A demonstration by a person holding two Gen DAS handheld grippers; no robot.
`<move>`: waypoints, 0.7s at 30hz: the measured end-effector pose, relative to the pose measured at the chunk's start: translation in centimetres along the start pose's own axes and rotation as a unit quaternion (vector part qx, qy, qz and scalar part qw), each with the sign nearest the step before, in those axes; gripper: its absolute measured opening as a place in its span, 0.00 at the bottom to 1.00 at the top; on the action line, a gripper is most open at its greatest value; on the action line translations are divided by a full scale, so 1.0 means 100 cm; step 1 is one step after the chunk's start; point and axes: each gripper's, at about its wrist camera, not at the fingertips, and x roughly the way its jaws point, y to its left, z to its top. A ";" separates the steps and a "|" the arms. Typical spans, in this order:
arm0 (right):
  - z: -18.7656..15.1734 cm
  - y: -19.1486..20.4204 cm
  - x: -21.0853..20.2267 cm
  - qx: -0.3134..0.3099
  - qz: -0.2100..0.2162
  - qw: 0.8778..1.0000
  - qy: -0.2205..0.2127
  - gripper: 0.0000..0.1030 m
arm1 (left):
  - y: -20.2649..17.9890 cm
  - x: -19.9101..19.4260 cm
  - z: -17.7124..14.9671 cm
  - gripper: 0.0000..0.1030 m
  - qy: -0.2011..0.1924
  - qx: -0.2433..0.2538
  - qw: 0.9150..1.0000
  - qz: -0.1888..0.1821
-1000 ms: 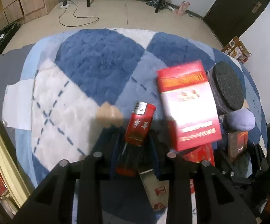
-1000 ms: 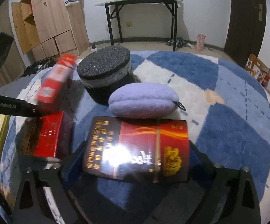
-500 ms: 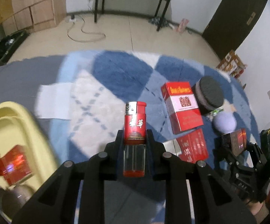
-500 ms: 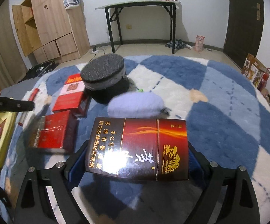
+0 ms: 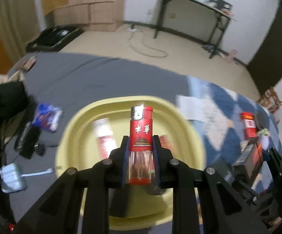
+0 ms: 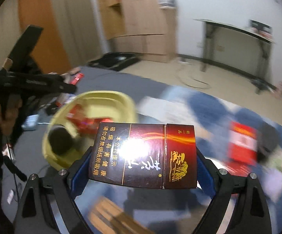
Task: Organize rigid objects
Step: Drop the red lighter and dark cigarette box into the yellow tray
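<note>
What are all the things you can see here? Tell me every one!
lighter: 1, red, held in left gripper over the tub
dark box: 1, maroon, held in right gripper
tub: 1, yellow, on grey cloth, red packs inside
red box: 1, on blue-white rug
table: 1, black, by far wall
cabinet: 1, wooden, by wall
left gripper: black, shut
right gripper: black, blue fingers
</note>
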 end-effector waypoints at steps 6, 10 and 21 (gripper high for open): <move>0.040 0.046 0.087 -0.040 0.020 0.998 0.050 0.90 | 0.031 0.029 -0.006 0.24 0.023 -0.006 1.000 0.004; 0.045 0.045 0.128 -0.055 0.004 0.995 0.079 0.90 | 0.040 0.043 -0.011 0.24 0.030 -0.025 0.999 -0.005; 0.037 0.065 0.169 -0.086 -0.038 0.992 0.085 0.91 | 0.041 0.047 -0.009 0.28 0.021 -0.025 0.999 0.007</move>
